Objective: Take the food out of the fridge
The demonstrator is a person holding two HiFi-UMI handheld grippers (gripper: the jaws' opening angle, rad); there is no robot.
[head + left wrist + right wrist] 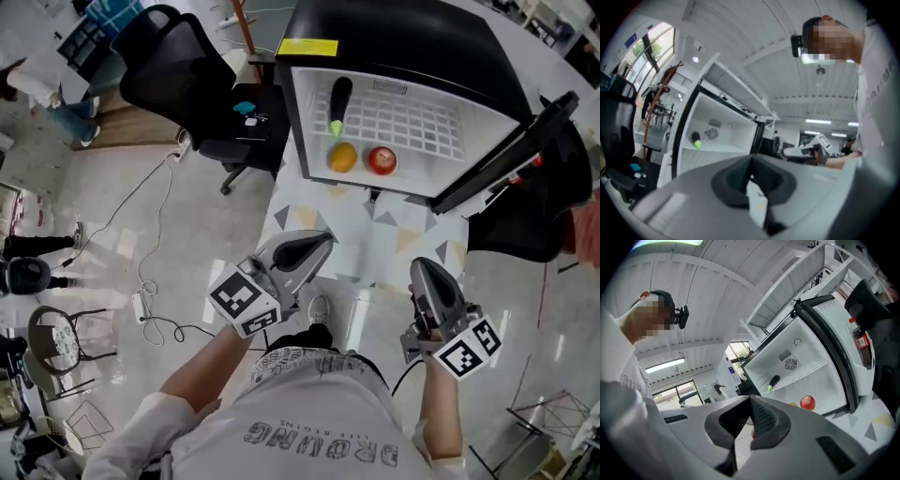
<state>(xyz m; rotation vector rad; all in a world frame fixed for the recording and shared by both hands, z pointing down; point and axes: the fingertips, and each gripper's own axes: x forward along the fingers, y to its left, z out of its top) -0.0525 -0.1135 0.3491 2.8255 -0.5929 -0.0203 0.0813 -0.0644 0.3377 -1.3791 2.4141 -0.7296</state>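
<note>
On a patterned table, open fridge, office chair on glossy floor

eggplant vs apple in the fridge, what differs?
Eggplant is long and dark with a green end; apple is round and red. Eggplant lies on the wire shelf; apple sits below it on the fridge floor, beside the orange. Both are inside the open fridge.

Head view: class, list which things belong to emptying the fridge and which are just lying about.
Job: fridge, aubergine, orange, red apple.
Lying about: office chair, power strip, round stool.
</note>
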